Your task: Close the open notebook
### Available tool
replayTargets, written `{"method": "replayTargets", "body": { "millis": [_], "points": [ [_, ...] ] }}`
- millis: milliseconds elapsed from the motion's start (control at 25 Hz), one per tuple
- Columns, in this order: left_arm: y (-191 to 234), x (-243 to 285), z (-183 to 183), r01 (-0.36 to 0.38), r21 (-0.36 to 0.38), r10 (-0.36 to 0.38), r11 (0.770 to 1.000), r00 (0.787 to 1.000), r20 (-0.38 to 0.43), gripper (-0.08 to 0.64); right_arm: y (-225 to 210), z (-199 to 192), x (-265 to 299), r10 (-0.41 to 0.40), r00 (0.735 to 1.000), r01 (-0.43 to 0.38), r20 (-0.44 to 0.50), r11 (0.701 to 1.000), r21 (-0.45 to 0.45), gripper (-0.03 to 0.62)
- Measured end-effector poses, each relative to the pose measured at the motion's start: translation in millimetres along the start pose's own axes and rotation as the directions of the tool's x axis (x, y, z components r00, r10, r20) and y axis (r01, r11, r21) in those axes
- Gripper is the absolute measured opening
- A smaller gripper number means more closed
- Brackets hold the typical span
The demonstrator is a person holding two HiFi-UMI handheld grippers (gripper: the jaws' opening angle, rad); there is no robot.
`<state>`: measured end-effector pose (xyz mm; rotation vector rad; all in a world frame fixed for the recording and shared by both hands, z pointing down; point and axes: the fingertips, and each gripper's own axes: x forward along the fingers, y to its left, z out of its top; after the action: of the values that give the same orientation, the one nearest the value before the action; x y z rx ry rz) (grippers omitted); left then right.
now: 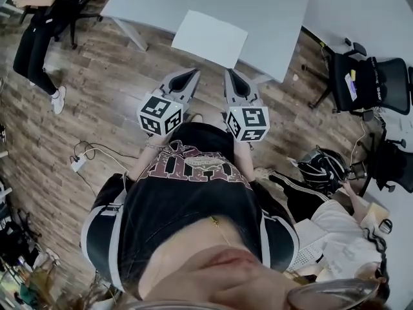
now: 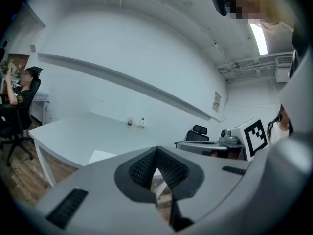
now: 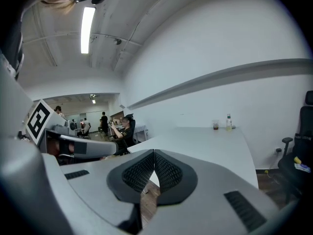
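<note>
The notebook is lying flat as a white rectangle at upper centre, near the front edge of the pale surface. Just below it in the frame, over the wooden floor, the left hand-held gripper and the right hand-held gripper are pointing toward it. Each is holding its jaws pressed together on nothing.

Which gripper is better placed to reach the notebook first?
Probably the right gripper: its tips lie just short of the near corner of the notebook. The left gripper is a little farther from it. Both are shut.
</note>
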<state>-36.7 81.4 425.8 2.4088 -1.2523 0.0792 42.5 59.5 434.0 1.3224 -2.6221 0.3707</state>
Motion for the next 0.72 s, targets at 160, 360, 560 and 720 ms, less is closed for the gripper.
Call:
{"method": "replayTargets", "body": {
  "millis": [160, 360, 560, 720],
  "points": [
    [11, 11, 5, 0.017, -0.016, -0.017, 1.0, 1.0, -0.003, 0.048, -7, 1, 7, -0.017, 1.0, 0.017, 0.001, 1.0, 0.021, 0.018],
    [22, 31, 14, 0.072, -0.023, -0.073, 0.997, 0.997, -0.023, 0.048, -19, 6, 23, -0.056, 0.998, 0.056, 0.001, 0.998, 0.028, 0.018],
    [33, 53, 31, 0.131, -0.029, -0.132, 0.991, 0.991, -0.021, 0.048, -32, 19, 44, -0.084, 0.996, 0.084, 0.013, 0.996, 0.036, 0.018],
    [49, 65, 42, 0.178, -0.034, -0.179, 0.983, 0.984, -0.015, 0.048, -35, 25, 64, -0.114, 0.993, 0.114, 0.014, 0.993, 0.039, 0.018]
  ]
}}
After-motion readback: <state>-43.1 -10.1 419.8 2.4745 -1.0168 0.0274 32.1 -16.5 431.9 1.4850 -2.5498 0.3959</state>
